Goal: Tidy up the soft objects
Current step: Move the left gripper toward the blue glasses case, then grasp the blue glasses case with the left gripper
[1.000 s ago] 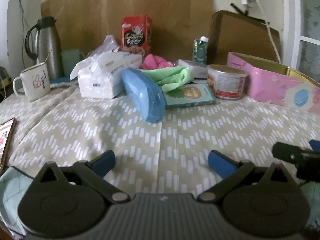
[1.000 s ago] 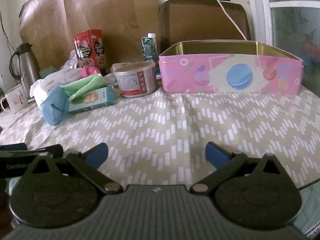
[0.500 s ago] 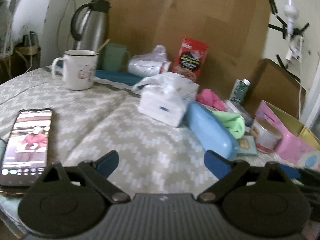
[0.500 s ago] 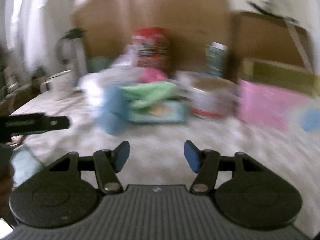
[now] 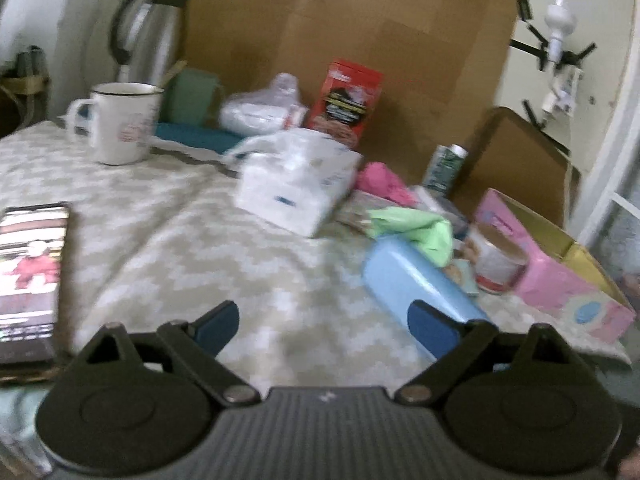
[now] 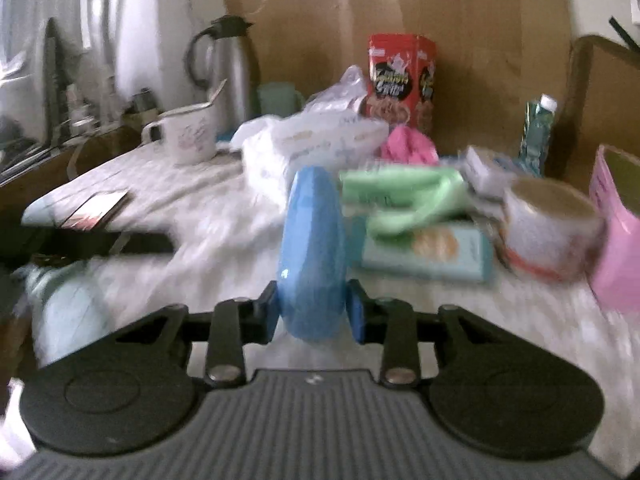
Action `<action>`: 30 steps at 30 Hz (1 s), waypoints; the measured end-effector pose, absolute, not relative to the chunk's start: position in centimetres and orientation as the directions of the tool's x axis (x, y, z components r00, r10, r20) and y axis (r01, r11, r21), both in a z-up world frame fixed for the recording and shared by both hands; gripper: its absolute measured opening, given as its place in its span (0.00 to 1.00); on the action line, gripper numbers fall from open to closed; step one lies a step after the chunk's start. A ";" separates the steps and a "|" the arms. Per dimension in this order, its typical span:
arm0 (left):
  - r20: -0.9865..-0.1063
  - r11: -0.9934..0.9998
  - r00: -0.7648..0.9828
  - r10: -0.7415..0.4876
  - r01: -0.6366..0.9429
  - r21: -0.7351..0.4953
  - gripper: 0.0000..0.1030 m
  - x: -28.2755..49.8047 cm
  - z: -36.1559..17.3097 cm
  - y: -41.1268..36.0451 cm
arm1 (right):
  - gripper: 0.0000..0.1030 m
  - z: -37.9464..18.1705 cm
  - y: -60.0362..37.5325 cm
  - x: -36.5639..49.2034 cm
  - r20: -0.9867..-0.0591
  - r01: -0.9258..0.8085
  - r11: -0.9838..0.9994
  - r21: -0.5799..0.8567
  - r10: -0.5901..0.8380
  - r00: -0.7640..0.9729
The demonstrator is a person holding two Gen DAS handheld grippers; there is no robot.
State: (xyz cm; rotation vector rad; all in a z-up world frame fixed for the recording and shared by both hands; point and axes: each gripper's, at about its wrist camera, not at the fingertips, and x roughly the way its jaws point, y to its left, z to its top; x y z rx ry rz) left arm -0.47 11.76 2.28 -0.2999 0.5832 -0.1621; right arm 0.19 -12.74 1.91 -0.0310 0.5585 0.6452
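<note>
A light blue oblong case (image 6: 314, 248) lies on the patterned tablecloth (image 5: 192, 248). My right gripper (image 6: 314, 314) has its jaws closed on the near end of the case. The case also shows in the left wrist view (image 5: 416, 280). My left gripper (image 5: 322, 326) is open and empty above the cloth, left of the case. A green cloth (image 6: 404, 196) lies on a teal box (image 6: 428, 254) behind the case; it also shows in the left wrist view (image 5: 416, 230). A pink cloth (image 6: 408, 148) sits further back. The frames are blurred.
A pink tin (image 5: 560, 276) stands open at the right. A can (image 6: 552, 224), tissue pack (image 5: 296, 184), red box (image 5: 348, 100), mug (image 5: 120, 124), kettle (image 5: 148, 32) and phone (image 5: 28, 280) crowd the table. My left gripper's arm (image 6: 104, 242) reaches in at the left.
My right gripper swung left, moved up to the blue case and closed on its end. My left gripper moved left and turned, bringing the phone and mug into view.
</note>
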 end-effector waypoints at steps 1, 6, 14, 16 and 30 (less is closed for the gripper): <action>-0.515 0.939 0.818 -0.257 0.085 -0.333 0.95 -0.1 2.3 11.2 | 0.36 1.9 -14.1 -0.4 -0.501 -0.583 0.796 0.161 0.575 0.647; -0.502 0.921 0.789 -0.354 0.201 -0.333 0.98 1.3 2.9 6.6 | 0.48 1.8 -21.6 -4.4 -0.470 -0.374 0.920 0.118 0.384 0.795; -0.553 0.893 0.703 -0.447 0.318 -0.318 0.98 1.9 2.5 -0.5 | 0.60 1.4 -26.5 -7.1 -0.405 -0.225 0.952 0.206 0.293 0.866; -0.566 0.889 0.686 -0.456 0.332 -0.314 0.98 1.4 2.3 -1.4 | 0.67 1.3 -25.8 -7.5 -0.394 -0.256 0.951 0.172 0.305 0.867; -0.636 0.846 0.561 -0.529 0.400 -0.351 0.86 -1.3 1.1 -3.0 | 0.94 0.9 -23.5 -7.1 -0.403 -0.464 0.885 0.043 0.441 0.802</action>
